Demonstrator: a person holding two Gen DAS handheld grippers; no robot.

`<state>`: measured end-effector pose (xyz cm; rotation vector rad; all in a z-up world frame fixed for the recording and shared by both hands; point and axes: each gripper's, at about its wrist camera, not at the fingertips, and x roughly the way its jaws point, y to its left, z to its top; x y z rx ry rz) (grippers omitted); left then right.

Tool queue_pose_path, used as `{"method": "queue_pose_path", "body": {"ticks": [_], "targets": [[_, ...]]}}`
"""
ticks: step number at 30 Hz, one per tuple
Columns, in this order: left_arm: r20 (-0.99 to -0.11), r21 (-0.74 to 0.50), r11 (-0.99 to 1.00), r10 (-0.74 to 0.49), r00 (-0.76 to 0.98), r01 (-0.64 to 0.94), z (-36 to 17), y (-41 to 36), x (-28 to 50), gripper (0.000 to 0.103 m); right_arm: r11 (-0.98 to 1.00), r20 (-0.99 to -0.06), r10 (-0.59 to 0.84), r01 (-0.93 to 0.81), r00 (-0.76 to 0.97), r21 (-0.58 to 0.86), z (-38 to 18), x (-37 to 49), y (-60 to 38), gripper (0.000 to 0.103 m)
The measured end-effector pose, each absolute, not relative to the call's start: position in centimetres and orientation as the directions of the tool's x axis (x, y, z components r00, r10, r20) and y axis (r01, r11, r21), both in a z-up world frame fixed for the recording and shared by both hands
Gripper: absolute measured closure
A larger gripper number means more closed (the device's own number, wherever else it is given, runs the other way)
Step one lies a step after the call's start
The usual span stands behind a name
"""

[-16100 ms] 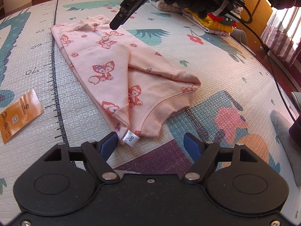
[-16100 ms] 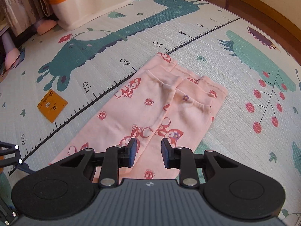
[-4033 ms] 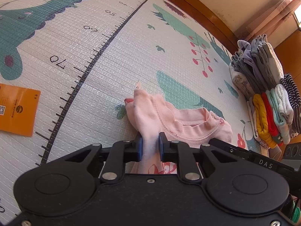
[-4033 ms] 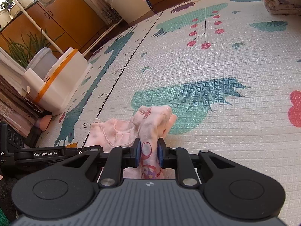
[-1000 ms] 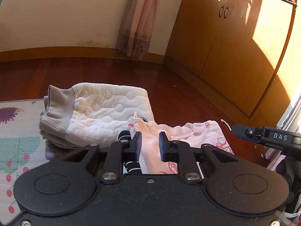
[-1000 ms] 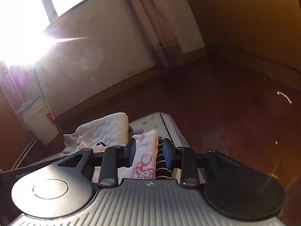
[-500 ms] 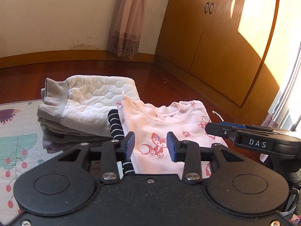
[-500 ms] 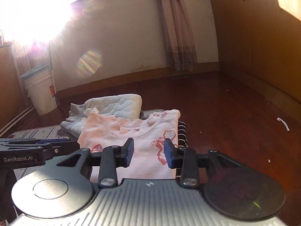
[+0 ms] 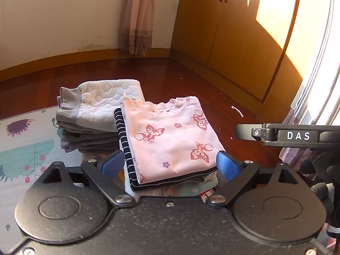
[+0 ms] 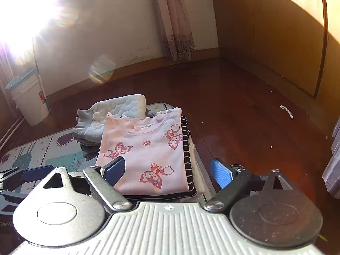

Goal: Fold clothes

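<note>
Floorboards (image 10: 244,106) of dark red wood fill most of both views, with a printed play mat (image 9: 23,148) cut off at the left edge and half hidden under two piles of folded clothes: a grey quilted stack (image 9: 93,114) behind, and beside it a pile whose lower layers are too squeezed to tell apart beneath a black-and-white striped garment (image 9: 123,140). On top of that striped piece lies the folded pink fox-print shirt (image 9: 170,136), neckline away from the cameras. Left gripper (image 9: 165,166) and right gripper (image 10: 167,171) both hang at its near edge with blue fingers (image 10: 220,173) spread wide, gripping nothing.
</note>
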<state>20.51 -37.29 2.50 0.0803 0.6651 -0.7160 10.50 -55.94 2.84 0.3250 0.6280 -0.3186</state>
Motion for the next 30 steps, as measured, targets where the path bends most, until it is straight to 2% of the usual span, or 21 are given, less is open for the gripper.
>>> {"method": "queue_pose_path", "body": {"ticks": [3,6,13,19,25,30], "targets": [[-0.596,-0.120,0.791,-0.540,0.594,0.600,3.9,-37.0,19.4,0.000,0.905,-0.622,-0.195,0.383,0.758,0.184,3.8,9.4,-55.5,0.010],[-0.609,-0.096,0.821,-0.495,0.619,0.562,4.9,-37.0,18.4,0.000,0.906,-0.633,-0.198,0.386,0.749,0.174,4.5,8.4,-55.2,0.009],[-0.701,-0.078,0.860,-0.407,0.586,0.504,6.2,-37.1,17.0,0.000,0.901,-0.673,-0.201,0.404,0.712,0.158,5.5,6.4,-54.5,0.001],[-0.763,-0.019,0.870,-0.331,0.555,0.492,6.9,-37.8,16.2,0.000,0.895,-0.707,-0.183,0.413,0.683,0.167,6.7,4.8,-54.8,0.001],[-0.743,0.017,0.915,-0.259,0.617,0.404,6.8,-37.6,14.0,0.000,0.896,-0.733,-0.175,0.415,0.657,0.158,7.8,3.4,-54.8,0.001],[-0.716,-0.012,0.924,-0.274,0.642,0.381,7.9,-37.9,12.1,0.000,0.905,-0.738,-0.163,0.398,0.654,0.153,8.6,2.0,-54.4,0.001]]}}
